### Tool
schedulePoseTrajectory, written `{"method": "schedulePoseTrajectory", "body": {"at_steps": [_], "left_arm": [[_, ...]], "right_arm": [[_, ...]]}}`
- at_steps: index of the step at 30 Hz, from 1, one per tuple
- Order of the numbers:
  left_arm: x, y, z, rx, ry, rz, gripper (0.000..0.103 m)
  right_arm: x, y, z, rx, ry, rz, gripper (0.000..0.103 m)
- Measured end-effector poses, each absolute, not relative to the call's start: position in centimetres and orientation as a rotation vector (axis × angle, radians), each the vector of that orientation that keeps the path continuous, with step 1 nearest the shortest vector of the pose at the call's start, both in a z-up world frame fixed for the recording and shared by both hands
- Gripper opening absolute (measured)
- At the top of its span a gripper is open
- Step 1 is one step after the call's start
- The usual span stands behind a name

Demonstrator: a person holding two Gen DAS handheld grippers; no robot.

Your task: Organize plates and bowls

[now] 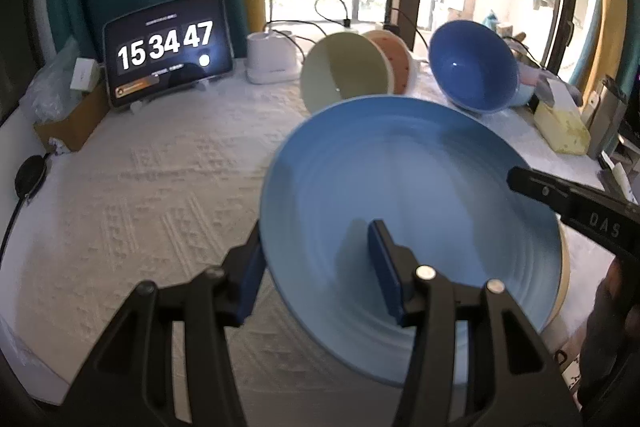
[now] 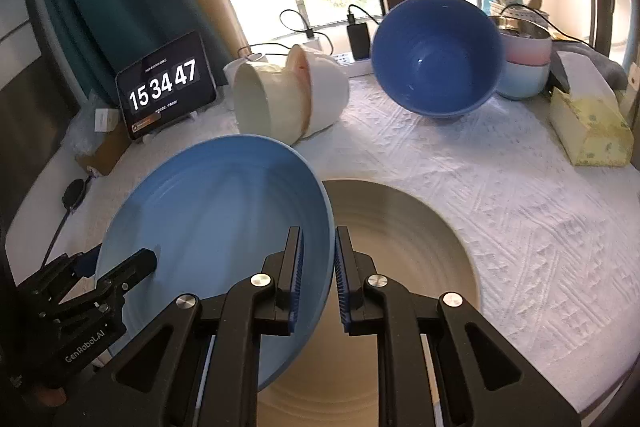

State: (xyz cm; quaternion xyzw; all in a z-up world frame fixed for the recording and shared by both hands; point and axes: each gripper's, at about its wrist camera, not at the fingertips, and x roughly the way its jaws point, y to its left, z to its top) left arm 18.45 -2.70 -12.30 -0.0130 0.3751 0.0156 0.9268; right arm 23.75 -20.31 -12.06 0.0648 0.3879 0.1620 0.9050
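We hold a light blue plate (image 2: pixel 208 227) between both grippers, tilted above a beige plate (image 2: pixel 400 247).

Our right gripper (image 2: pixel 318 275) clamps its right rim at lower centre; our left gripper (image 1: pixel 316 271) straddles the opposite rim. Behind, upper centre, tipped bowls: cream bowl (image 2: pixel 268 99), dark blue bowl (image 2: pixel 436 55).
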Motion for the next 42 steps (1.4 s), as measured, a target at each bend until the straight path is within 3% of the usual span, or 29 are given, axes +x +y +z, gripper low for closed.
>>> {"method": "schedulePoseTrajectory", "body": {"at_steps": [42], "left_arm": [[20.1, -10.2, -14.9, 0.096, 0.882, -0.056, 0.052]], "right_arm": [[23.3, -27.5, -14.5, 0.199, 0.815, 0.231, 0.017]]}}
